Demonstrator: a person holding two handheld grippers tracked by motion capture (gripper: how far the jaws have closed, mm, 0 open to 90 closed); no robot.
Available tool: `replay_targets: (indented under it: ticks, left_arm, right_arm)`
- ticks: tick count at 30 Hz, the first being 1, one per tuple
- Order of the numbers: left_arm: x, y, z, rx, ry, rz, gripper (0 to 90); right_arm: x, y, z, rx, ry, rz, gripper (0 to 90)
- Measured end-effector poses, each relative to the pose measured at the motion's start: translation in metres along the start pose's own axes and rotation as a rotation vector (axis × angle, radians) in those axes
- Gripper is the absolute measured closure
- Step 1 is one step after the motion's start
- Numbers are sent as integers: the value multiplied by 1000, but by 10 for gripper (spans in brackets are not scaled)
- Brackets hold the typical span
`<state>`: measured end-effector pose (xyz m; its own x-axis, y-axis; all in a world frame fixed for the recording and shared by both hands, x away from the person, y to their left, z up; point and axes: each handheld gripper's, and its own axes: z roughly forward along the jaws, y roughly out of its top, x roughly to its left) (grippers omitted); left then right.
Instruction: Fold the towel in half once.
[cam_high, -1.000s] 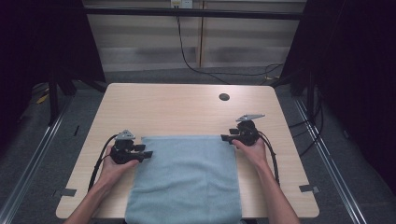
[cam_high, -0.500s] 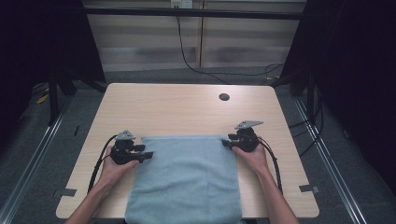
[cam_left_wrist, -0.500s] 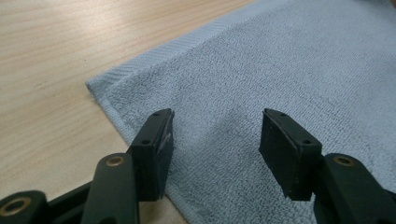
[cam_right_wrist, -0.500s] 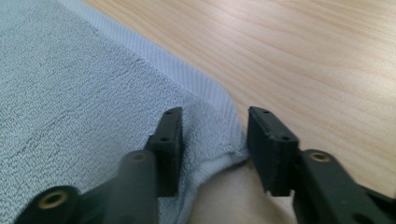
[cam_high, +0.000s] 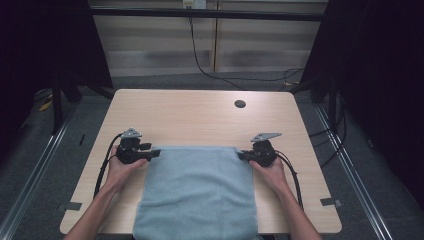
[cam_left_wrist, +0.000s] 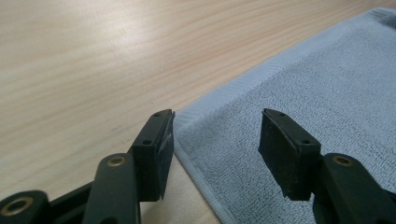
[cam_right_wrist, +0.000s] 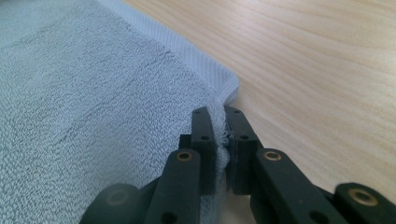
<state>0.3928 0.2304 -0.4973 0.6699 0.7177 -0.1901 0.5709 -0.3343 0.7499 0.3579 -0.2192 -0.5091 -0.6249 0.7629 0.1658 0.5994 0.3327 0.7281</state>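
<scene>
A light blue towel (cam_high: 197, 195) lies flat on the wooden table (cam_high: 200, 120), its near end hanging over the front edge. My left gripper (cam_high: 156, 152) is at the towel's far left corner. In the left gripper view that gripper (cam_left_wrist: 215, 140) is open, its jaws straddling the towel (cam_left_wrist: 303, 79) hem without pressing it. My right gripper (cam_high: 242, 155) is at the far right corner. Its jaws have just been closing, and in the right gripper view this gripper (cam_right_wrist: 222, 126) is shut on the edge of the towel (cam_right_wrist: 84, 93), with pile bunched between the pads.
A dark round cable hole (cam_high: 240, 104) sits in the table's far right part. Bare wood stretches beyond the towel and on both sides of it. Black cables trail from both grippers along the person's forearms. Dark floor and metal rails surround the table.
The left gripper has edged slightly toward the towel's far left corner. The right gripper has settled lower at the far right corner.
</scene>
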Motion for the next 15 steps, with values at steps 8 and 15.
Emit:
replay_targets:
  ticks: [8, 15]
  left_arm:
    - [-1, -2, 7, 23, 25, 39, 448]
    - [-2, -5, 10, 29, 16, 72, 417]
  right_arm:
    - [1, -4, -2, -14, 4, 6, 836]
    - [0, -3, 0, -20, 7, 4, 834]
